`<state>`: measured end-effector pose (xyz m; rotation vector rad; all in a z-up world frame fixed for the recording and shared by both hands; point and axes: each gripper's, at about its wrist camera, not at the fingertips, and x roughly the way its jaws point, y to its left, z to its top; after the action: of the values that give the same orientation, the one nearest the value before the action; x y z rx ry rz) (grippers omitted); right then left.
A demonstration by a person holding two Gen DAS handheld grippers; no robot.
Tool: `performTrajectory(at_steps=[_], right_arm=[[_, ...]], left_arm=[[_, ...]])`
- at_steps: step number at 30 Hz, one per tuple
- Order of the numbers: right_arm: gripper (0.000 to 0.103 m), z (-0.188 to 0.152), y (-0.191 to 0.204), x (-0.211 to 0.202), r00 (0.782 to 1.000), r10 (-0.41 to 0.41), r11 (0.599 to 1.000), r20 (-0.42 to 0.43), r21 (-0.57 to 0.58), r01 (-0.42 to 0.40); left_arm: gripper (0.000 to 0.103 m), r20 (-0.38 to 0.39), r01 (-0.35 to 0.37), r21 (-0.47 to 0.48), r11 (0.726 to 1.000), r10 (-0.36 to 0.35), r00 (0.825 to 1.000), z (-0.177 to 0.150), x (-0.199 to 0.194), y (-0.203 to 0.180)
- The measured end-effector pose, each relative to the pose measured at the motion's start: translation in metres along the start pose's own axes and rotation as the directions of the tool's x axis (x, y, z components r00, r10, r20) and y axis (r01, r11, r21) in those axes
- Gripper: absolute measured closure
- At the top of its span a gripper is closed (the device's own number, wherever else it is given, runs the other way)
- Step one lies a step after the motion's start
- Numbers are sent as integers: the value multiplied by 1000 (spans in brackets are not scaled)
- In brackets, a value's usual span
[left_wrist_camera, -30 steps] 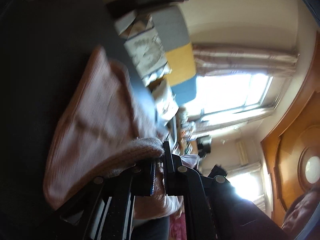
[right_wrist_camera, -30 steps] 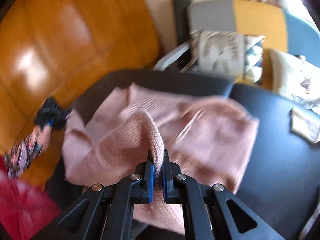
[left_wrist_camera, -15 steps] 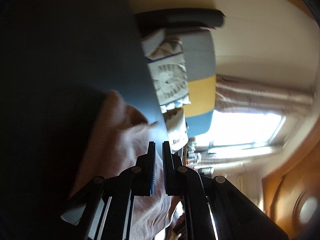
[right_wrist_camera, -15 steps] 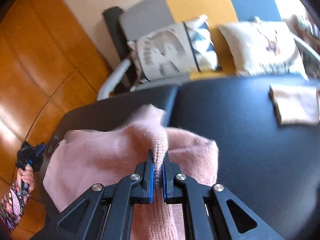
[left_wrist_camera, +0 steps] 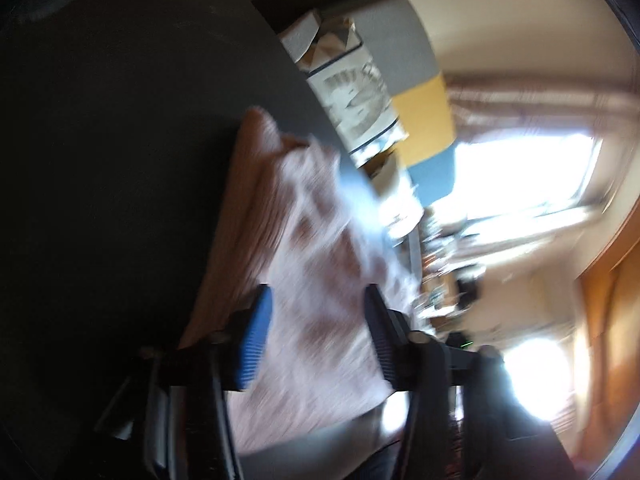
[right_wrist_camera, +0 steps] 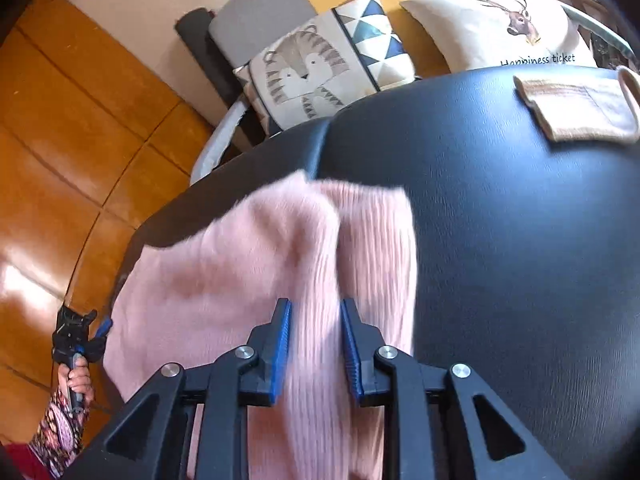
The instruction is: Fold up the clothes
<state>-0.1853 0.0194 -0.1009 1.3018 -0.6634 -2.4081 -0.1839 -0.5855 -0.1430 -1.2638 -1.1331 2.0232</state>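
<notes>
A black padded worktop fills most of both views, with a sofa of grey, yellow and blue panels behind it carrying a tiger cushion and a deer cushion. On the worktop's near left part lies a pink ribbed knit sweater, doubled over on itself so that one layer rests on another, its folded edge towards the sofa; this looks like a fold just laid down, which would explain why both tools are letting go. Far off at the right edge sits a smaller beige garment, already folded, seemingly set aside as finished.

The right hand-held gripper hovers low over the sweater, its jaws opening, partly spread, with a ridge of pink knit running between the blue pads but no longer pinched. The left hand-held gripper, seen through heavy blur, has jaws opening wider, with the sweater lying beneath and between them, released. At the lower left of the right wrist view, the person's hand grips that left tool's handle.
</notes>
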Motion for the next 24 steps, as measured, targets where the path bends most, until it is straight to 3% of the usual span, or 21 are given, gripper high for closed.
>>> performTrajectory(at_steps=[8,14,20,24], right_arm=[[77,-52,1,-29,999,31,999,-25,-38,-32],[77,-59,8,-33,997,52,997,-57,-55,-56],[77,-67,6,-36,995,61,998,-75,-26,-63],[76,-78,5,-36,995,69,998,-66,-10,-69]], left_arm=[[50,-6,-117,80,990,117,993,-23,-4,1],[50,127,-228,89,970,216,968,-19,-27,2],[49,25,-202,123,972,201,979,-28,-7,3],[50,68,-260,229,938,251,966,-39,3,-8]])
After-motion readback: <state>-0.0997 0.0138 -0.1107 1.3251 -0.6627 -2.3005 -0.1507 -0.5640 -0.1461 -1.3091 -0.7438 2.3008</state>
